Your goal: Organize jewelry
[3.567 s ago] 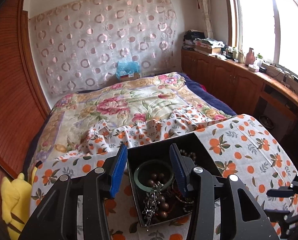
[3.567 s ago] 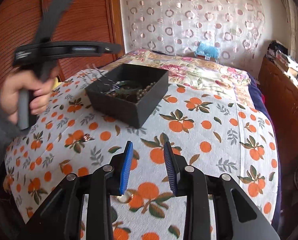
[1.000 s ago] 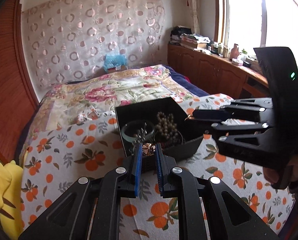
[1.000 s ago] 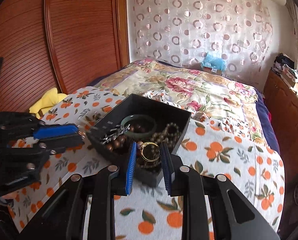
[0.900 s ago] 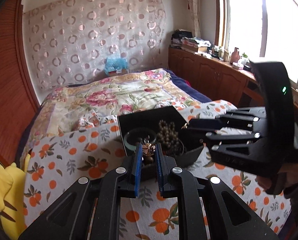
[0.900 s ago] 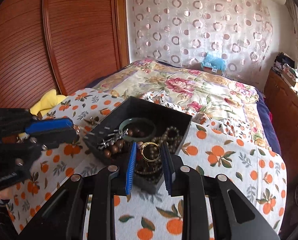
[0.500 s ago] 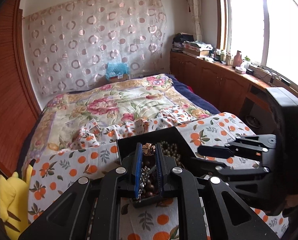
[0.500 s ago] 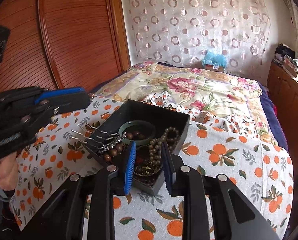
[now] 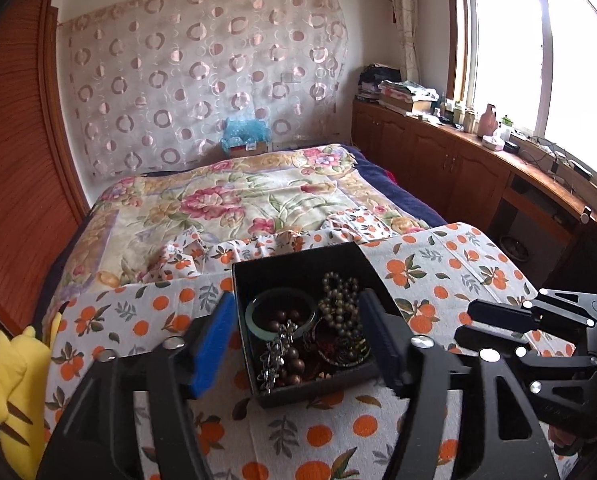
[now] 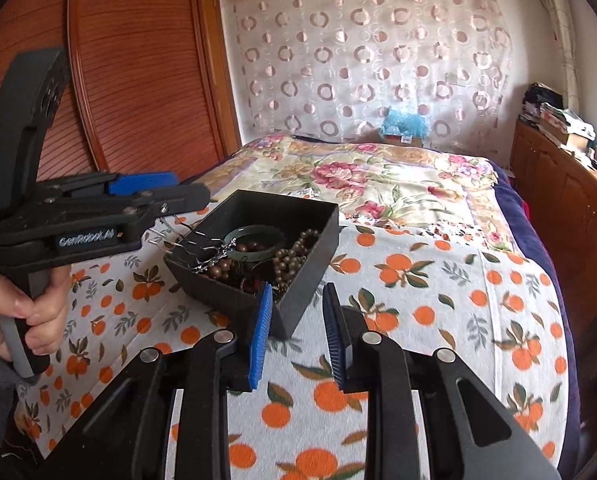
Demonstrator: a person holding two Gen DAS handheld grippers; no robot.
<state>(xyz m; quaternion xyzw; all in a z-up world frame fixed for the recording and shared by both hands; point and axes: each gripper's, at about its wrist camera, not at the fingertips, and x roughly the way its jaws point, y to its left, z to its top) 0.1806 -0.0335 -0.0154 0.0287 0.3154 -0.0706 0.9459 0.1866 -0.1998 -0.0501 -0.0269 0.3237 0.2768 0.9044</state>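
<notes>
The left claw [image 9: 296, 340] has just sprung its jaws wide and nothing sits between them; it hangs over the black box [image 9: 298, 268]. The right claw [image 10: 296, 330] stands part-open and empty at the box's near corner. The box rests on the orange-print cloth [image 9: 438, 272], dead centre of the left view. Inside: a green bangle [image 9: 280, 312] at ten o'clock, bead strings [image 9: 340, 300] at two, and a silver hairpin [image 9: 276, 350]. Looks nearly done: no loose jewelry shows on the cloth.
</notes>
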